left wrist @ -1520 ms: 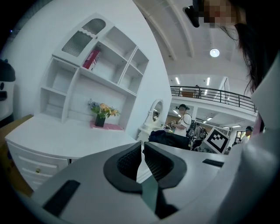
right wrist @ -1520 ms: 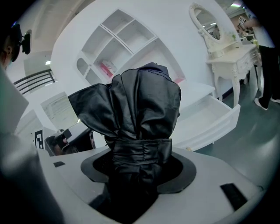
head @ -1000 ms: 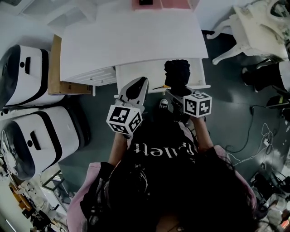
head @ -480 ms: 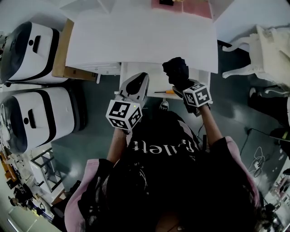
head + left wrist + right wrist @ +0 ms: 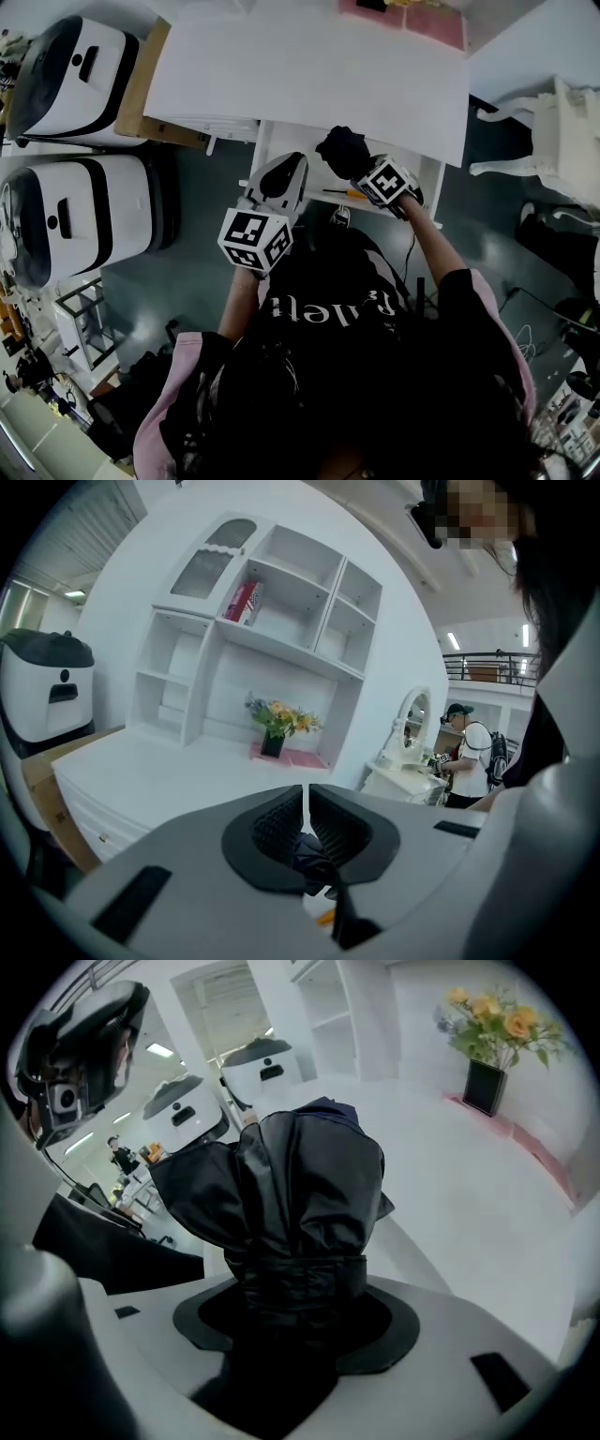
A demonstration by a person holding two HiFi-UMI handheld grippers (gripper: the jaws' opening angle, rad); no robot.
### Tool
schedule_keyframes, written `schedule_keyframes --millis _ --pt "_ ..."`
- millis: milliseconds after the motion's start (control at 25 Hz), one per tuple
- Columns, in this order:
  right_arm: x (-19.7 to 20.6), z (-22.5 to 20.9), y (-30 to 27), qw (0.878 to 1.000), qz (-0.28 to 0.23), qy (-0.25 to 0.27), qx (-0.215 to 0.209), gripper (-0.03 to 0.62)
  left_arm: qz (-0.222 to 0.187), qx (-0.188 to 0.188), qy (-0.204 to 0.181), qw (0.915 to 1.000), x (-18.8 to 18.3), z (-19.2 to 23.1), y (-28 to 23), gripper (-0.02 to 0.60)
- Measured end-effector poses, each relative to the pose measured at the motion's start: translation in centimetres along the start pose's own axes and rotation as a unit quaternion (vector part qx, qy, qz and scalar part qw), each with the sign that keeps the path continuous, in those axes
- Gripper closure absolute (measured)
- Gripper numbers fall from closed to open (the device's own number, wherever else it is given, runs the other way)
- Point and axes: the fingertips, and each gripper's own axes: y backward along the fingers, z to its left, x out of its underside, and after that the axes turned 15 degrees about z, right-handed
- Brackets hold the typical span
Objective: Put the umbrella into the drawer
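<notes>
Umbrella [image 5: 343,150]: black, folded, upper centre of the head view, above the open drawer [image 5: 427,178], not laid in.
Right gripper [image 5: 295,1307]: clamped on the umbrella's strapped middle; has moved forward over the drawer.
Left gripper [image 5: 305,822]: jaws pressed together, empty.
Meaning: lowering and release likely remain.

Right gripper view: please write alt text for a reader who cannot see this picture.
The right gripper is shut on a folded black umbrella, whose bunched fabric fills the middle. Behind it are a white desk, yellow flowers in a dark vase at upper right, and white machines at upper left.
</notes>
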Motion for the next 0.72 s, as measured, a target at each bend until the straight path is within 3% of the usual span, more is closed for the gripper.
schedule_keyframes --millis 200,480,600,720 --pt "-0.4 -1.2 -3.2 0.999 0.043 0.030 0.008 0.298 0.007 -0.013 0.006 0.9999 0.5 0.6 0.0 0.551" --pt "0.1 -2.3 -7.5 0.997 0.075 0.026 0.017 0.298 0.015 -0.020 -0.010 0.9996 0.6 1.4 -0.4 0.551" --pt "0.2 -1.4 -9.2 0.996 0.085 0.000 -0.020 0.298 0.019 -0.021 -0.008 0.9996 0.7 1.6 -0.5 0.551" --pt "0.1 -3.6 -9.9 0.996 0.087 -0.007 0.012 0.298 0.026 -0.018 -0.008 0.9995 1.0 1.4 -0.7 0.551"
